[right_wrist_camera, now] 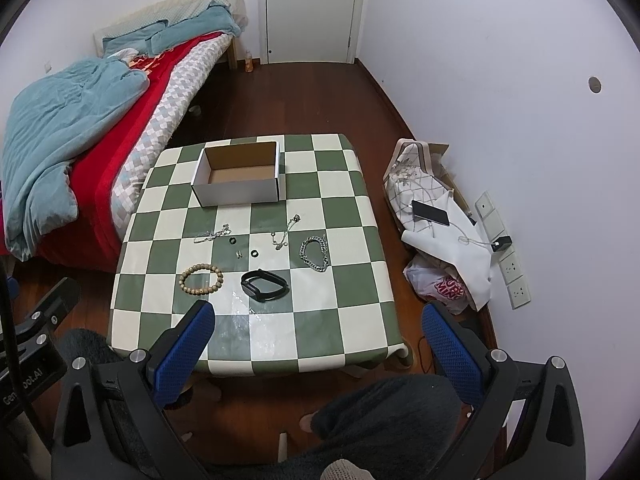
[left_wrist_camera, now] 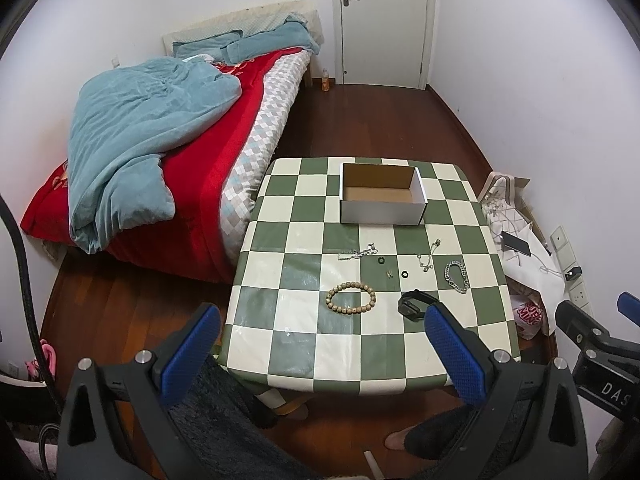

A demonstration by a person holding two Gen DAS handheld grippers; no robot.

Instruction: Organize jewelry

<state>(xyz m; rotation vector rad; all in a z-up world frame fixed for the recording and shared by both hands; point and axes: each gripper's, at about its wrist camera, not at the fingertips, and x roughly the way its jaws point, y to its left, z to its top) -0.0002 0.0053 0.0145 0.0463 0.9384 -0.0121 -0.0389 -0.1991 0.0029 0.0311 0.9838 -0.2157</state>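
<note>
A bed (left_wrist_camera: pixel 160 152) is standing left of the table (right_wrist_camera: pixel 360 200), which is wearing a green-and-cream checked cover. An open box (right_wrist_camera: pixel 240 178), empty, is sitting at the table's far side.

Both claws are hovering above the near edge: the left claw (left_wrist_camera: pixel 320 354) and the right claw (right_wrist_camera: pixel 320 354) are each gaping wide and gripping nothing.

The jewelry is lying loose between box and near edge. A black band (right_wrist_camera: pixel 264 286) is resting nearest the right claw, with a bead bracelet (right_wrist_camera: pixel 201 278) to its left. A silver chain bracelet (right_wrist_camera: pixel 315 254) is lying to the right, well apart from the beads. A thin necklace (right_wrist_camera: pixel 285 234) and a second thin chain (right_wrist_camera: pixel 213 234) are stretching out just before the box. Two black rings (right_wrist_camera: pixel 231 241) (right_wrist_camera: pixel 253 254) are sitting between the chains, with a small metal piece (right_wrist_camera: pixel 239 254), too small to identify, between them.
</note>
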